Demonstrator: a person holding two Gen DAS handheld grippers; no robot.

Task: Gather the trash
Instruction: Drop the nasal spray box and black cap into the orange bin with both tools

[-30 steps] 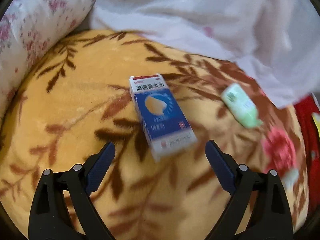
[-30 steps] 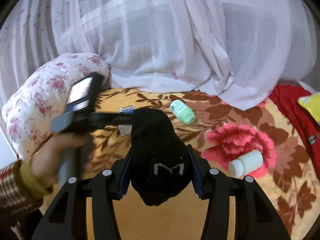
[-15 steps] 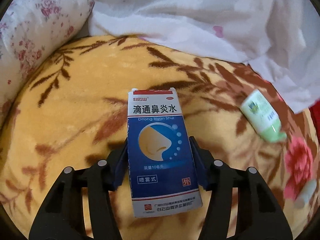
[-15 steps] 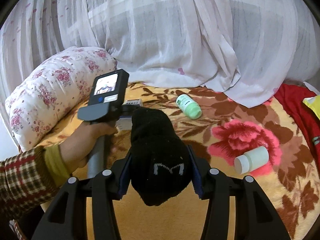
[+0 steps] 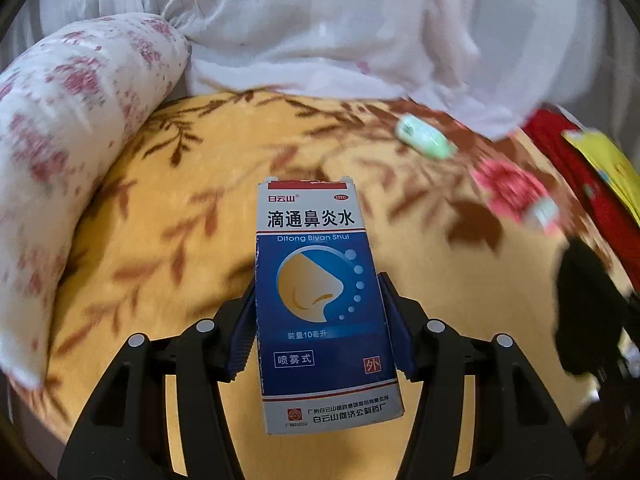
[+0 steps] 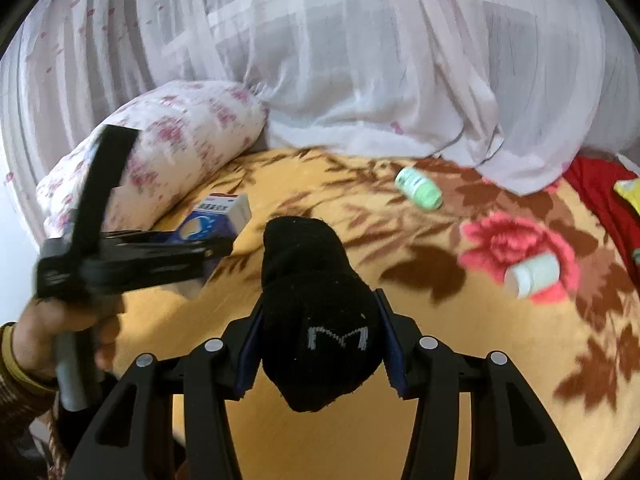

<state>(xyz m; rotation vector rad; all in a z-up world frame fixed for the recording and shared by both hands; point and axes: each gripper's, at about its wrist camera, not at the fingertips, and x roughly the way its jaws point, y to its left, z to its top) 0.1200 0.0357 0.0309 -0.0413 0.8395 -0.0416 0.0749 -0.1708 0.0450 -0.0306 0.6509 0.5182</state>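
A blue and white medicine box [image 5: 320, 304] with a nose picture is lifted off the yellow floral blanket [image 5: 160, 240], and my left gripper [image 5: 320, 328] is shut on its sides. From the right wrist view the same box [image 6: 216, 216] shows at the left, held in the left gripper [image 6: 200, 244] by a hand [image 6: 60, 332]. My right gripper [image 6: 320, 340] is shut on a rolled black sock [image 6: 316, 308]. A green bottle [image 6: 418, 188] and a white bottle [image 6: 532, 276] lie on the blanket further right.
A floral pillow [image 6: 168, 148] lies along the left. White sheer curtain fabric [image 6: 360, 60] drapes over the back. Red cloth [image 6: 596, 184] and a yellow packet [image 5: 608, 164] sit at the right edge. The sock [image 5: 588, 312] appears at the right of the left wrist view.
My left gripper closed on the medicine box and lifted it off the blanket, swinging back and left. The right gripper with the sock shifted a little.
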